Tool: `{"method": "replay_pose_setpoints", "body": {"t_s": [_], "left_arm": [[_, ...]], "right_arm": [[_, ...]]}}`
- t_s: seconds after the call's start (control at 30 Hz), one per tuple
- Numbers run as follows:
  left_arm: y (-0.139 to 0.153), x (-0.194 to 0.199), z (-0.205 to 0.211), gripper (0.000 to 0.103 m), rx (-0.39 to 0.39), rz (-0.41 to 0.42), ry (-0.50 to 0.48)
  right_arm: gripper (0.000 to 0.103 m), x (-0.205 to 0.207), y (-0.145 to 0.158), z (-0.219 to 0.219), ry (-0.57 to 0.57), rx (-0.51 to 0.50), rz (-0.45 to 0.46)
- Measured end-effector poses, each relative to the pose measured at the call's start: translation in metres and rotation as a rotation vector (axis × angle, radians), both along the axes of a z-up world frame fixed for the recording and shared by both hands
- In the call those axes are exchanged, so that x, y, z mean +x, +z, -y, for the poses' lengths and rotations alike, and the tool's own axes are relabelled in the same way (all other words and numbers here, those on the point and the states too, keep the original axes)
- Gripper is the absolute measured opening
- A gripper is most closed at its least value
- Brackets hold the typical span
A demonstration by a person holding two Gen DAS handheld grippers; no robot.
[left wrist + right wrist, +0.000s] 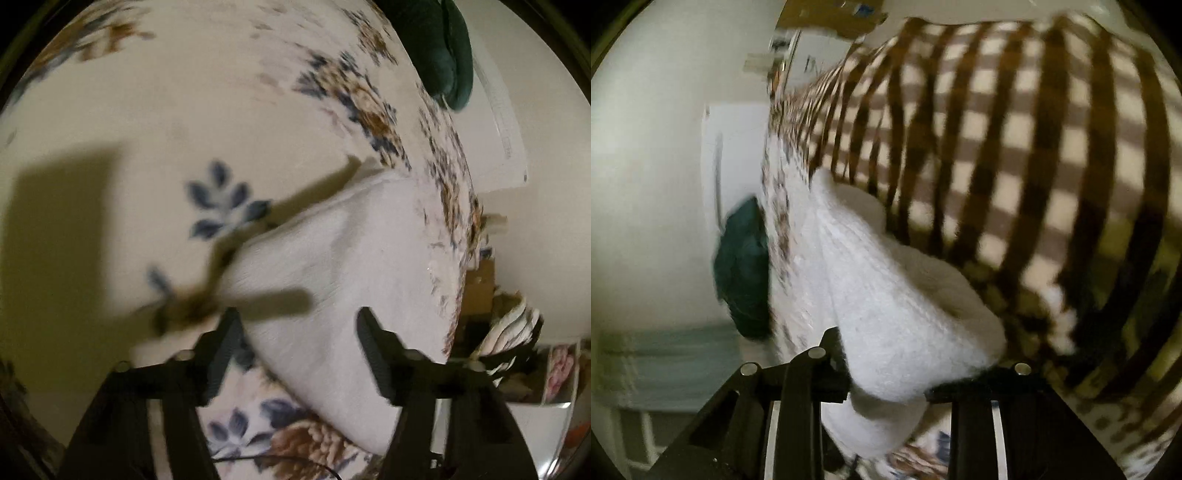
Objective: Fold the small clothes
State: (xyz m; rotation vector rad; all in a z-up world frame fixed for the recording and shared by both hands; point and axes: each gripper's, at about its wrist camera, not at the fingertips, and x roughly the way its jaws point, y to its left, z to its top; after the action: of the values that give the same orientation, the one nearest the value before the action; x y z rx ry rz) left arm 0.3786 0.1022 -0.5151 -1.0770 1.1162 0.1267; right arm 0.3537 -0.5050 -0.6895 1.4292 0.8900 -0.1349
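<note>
1. White sock, one: pinched at its end by the right hand-held gripper and lifted off the floral blanket, likely for folding.
2. Left hand-held gripper, one: jaws spread, empty, poised over the sock's far end.
3. Green cloth, one; checked blanket, one.

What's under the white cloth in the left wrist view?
The white cloth lies on a floral blanket, whose blue and brown print shows around its edges. Whatever sits directly beneath the cloth is covered.
</note>
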Motion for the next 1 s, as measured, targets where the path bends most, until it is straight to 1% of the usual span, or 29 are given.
{"method": "replay_pose_setpoints", "body": {"t_s": [0.03,0.1,0.17,0.2,0.27,0.37,0.43,0.47,0.5,0.53,0.57,0.6,0.63,0.67,0.7,0.77,0.83,0.9,0.93,0.97,1.0], "left_arm": [[-0.004,-0.005,-0.003,0.07,-0.023,0.006,0.025],[-0.02,-0.008,-0.005,0.07,-0.082,-0.005,0.069],[-0.037,-0.001,-0.001,0.07,-0.13,-0.018,0.077],[-0.043,0.004,0.002,0.07,-0.139,-0.03,0.075],[-0.05,0.017,0.011,0.07,-0.147,-0.022,0.077],[-0.047,0.036,0.02,0.071,-0.109,-0.01,0.089],[-0.043,0.046,0.024,0.071,-0.074,0.01,0.107],[-0.041,0.048,0.026,0.062,-0.055,0.028,0.118],[-0.04,0.048,0.026,0.05,-0.034,0.04,0.126],[-0.04,0.049,0.028,0.03,-0.02,0.043,0.123],[-0.037,0.049,0.03,0.026,-0.007,0.058,0.122],[-0.034,0.046,0.031,0.024,0.008,0.071,0.118],[-0.03,0.045,0.033,0.023,0.033,0.079,0.108],[-0.021,0.04,0.034,0.022,0.06,0.086,0.102],[-0.016,0.036,0.035,0.021,0.068,0.087,0.102],[-0.002,0.022,0.033,0.02,0.095,0.084,0.09],[-0.001,0.012,0.031,0.02,0.099,0.066,0.076],[-0.013,0.009,0.032,0.024,0.107,0.011,0.047],[-0.022,0.009,0.031,0.029,0.085,-0.029,0.043],[-0.027,0.008,0.029,0.035,0.066,-0.057,0.046],[-0.031,0.007,0.026,0.038,0.045,-0.076,0.046]], "right_arm": [[0.039,0.001,-0.002,0.0,0.016,0.009,-0.016],[0.068,0.0,-0.009,-0.002,0.049,0.026,-0.037],[0.076,-0.005,-0.015,-0.01,0.062,0.049,-0.014],[0.079,-0.007,-0.017,-0.015,0.064,0.064,-0.004],[0.086,-0.009,-0.02,-0.021,0.059,0.08,0.014],[0.086,-0.006,-0.026,-0.027,0.035,0.098,0.047],[0.086,-0.001,-0.032,-0.025,0.0,0.121,0.071],[0.086,0.0,-0.034,-0.024,-0.021,0.133,0.083],[0.083,0.001,-0.037,-0.022,-0.045,0.139,0.094],[0.076,0.001,-0.037,-0.019,-0.067,0.136,0.101],[0.054,0.002,-0.038,-0.017,-0.081,0.116,0.089],[0.038,0.001,-0.038,-0.013,-0.081,0.106,0.078],[0.037,0.0,-0.038,-0.012,-0.083,0.096,0.073],[0.032,-0.002,-0.035,-0.011,-0.079,0.08,0.064],[0.03,-0.004,-0.031,-0.011,-0.071,0.064,0.064],[0.028,-0.009,-0.02,-0.011,-0.06,0.051,0.07],[0.027,-0.014,-0.01,-0.01,-0.039,0.035,0.068],[0.028,-0.02,-0.01,-0.007,-0.015,0.025,0.053],[0.029,-0.02,-0.016,-0.005,-0.011,0.04,0.052],[0.035,-0.019,-0.022,-0.003,-0.014,0.053,0.042],[0.043,-0.017,-0.03,-0.003,-0.018,0.069,0.026]]}}
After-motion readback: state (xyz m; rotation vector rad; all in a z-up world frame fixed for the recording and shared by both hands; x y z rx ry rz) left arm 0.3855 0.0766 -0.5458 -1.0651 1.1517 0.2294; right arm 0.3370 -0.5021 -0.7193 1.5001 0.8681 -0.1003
